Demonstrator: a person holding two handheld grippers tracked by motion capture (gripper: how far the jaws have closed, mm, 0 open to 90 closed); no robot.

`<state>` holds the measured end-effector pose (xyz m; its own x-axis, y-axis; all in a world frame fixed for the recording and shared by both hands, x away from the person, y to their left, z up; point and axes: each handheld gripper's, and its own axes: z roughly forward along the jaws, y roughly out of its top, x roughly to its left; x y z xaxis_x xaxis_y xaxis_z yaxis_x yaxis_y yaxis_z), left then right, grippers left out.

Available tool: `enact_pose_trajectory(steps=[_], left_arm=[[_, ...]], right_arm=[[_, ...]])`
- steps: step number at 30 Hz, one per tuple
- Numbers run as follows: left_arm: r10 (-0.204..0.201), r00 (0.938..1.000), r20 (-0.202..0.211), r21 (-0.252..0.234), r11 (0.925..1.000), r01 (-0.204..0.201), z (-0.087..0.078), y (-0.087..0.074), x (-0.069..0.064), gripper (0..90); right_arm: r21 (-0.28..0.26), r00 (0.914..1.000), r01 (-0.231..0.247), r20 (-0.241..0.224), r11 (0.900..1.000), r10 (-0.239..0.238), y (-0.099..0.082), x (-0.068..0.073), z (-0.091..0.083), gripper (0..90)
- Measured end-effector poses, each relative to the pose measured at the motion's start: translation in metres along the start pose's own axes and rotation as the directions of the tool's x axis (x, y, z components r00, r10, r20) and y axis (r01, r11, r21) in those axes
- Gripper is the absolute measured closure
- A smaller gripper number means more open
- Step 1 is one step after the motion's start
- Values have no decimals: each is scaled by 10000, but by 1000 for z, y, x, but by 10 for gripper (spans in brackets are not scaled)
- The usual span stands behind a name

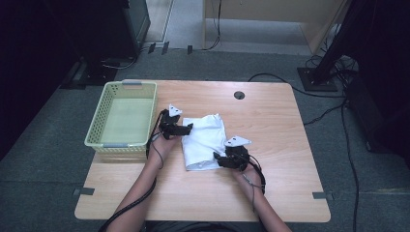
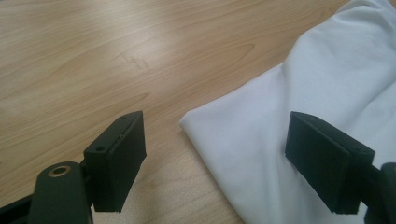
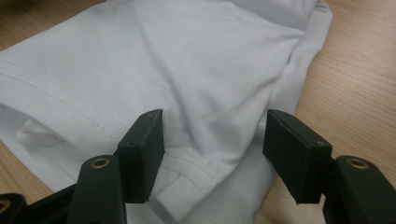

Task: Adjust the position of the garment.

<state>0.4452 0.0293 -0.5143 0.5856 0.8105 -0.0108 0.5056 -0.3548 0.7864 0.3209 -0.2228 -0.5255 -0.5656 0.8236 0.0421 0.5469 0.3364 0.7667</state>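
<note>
My left gripper [image 2: 215,158] jaws released at folded white shirt [image 1: 204,140] corner, my right gripper [image 3: 212,154] jaws released over hem, bench [image 1: 270,121].

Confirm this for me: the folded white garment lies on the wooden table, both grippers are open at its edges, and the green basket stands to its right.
Wrong side. The high view shows the green basket to the left of the folded white garment, beyond the left gripper; the rest holds.

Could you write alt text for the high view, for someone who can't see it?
A person's two hands hold black grippers at either side of a folded white cloth on a wooden table: left gripper at its left edge, right gripper at its near right corner, both open. A pale green basket stands left.
</note>
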Motion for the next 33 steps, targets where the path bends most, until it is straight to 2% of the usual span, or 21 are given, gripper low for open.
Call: enact_pose_trajectory(steps=[7,15,22,24,27,33], left_arm=[[-104,9999,-41,101,9999,104,6,2,4,210],[25,9999,-144,292,9996,-20,11,2,7,210],[76,9992,-393,481,9988,-57,13,2,8,211],[108,9994,-334,473,9988,-92,13,2,8,211],[20,9999,113,583,9983,-27,13,1,11,210],[-26,10000,88,548,9985,21,12,1,11,235]], right_arm=[[-6,10000,11,-22,10000,-11,1,0,2,388],[-4,10000,32,-37,10000,-32,3,0,4,388],[-51,10000,66,-48,10000,-66,4,0,5,388],[-46,10000,63,-52,10000,-64,4,1,6,388],[-46,10000,62,-43,10000,-62,5,1,6,388],[-56,10000,56,-37,10000,-56,5,1,7,386]])
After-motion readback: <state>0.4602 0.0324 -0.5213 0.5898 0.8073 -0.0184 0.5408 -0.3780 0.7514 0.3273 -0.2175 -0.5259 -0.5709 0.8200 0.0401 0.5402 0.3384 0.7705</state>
